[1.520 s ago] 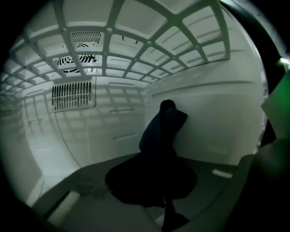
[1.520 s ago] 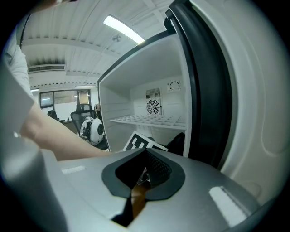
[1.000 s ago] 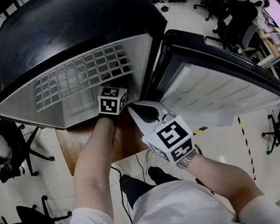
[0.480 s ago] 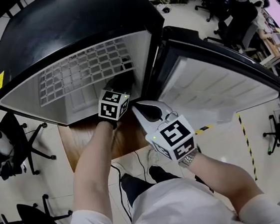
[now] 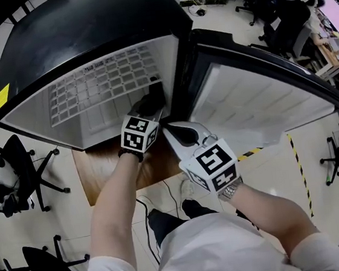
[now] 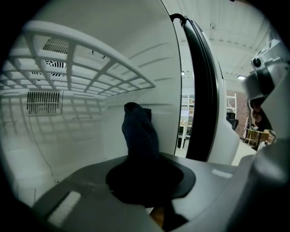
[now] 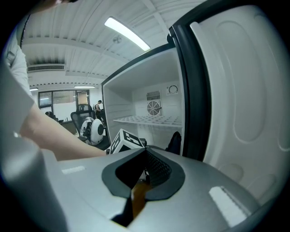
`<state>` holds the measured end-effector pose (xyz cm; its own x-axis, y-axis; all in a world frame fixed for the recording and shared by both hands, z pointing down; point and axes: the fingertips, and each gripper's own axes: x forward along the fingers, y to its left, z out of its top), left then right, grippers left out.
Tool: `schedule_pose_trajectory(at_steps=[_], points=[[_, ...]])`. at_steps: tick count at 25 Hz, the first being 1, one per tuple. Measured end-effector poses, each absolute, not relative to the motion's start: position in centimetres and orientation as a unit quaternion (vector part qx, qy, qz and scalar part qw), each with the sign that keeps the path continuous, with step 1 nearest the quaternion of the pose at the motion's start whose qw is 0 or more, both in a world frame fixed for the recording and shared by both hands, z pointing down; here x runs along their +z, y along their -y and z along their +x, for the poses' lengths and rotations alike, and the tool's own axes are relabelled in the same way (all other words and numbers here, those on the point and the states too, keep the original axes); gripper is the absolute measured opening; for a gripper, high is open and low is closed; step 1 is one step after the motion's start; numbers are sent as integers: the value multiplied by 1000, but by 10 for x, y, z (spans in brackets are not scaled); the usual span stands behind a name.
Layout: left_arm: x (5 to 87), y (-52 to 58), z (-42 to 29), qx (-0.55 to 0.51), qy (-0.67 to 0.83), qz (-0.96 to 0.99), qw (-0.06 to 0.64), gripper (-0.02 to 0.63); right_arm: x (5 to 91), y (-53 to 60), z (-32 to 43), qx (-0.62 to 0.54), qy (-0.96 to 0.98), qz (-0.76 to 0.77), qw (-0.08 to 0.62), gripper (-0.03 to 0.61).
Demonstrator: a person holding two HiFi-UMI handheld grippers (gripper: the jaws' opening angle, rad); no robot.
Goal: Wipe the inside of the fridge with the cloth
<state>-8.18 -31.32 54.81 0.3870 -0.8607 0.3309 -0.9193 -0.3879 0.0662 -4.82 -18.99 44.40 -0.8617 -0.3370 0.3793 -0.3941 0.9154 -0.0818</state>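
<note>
Chairs: dark office chairs (image 5: 15,160) stand on the pale floor left of the fridge.
Fridge: black outside (image 5: 84,26), white inside, seen from above with its front open toward the person.
Shelf: a white wire shelf (image 5: 100,85) spans the upper part of the cavity; a slotted vent (image 6: 44,102) sits in the back wall under it.
Left arm: bare forearm (image 5: 113,199) reaches forward to the fridge's right front corner.
Left gripper: the left gripper (image 6: 145,181) is narrowed onto the cloth, its tips just inside the cavity below the shelf.
Cloth: a dark bunched cloth (image 6: 139,136) is pinched at its lower end and stands up from the jaws, its top close against the right inner wall near the front edge. Whether it presses on the wall I cannot tell.
Right gripper: the right gripper (image 7: 145,167) has its jaws fully together with nothing between them. It is outside the fridge, just right of the left gripper, pointing at the gap by the door hinge.
Door: the door (image 5: 257,103) is swung open to the right, with a white moulded liner and a black rim.
</note>
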Motion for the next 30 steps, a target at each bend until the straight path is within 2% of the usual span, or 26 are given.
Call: schedule_pose_trajectory(at_steps=[23,30], points=[[539,274,-55,122,494,852,122,54,436,186,-36,70,955,222,185,2],[522,253,-55,118,474,866,103,55,437,191,-28,75,949,235,195,2]])
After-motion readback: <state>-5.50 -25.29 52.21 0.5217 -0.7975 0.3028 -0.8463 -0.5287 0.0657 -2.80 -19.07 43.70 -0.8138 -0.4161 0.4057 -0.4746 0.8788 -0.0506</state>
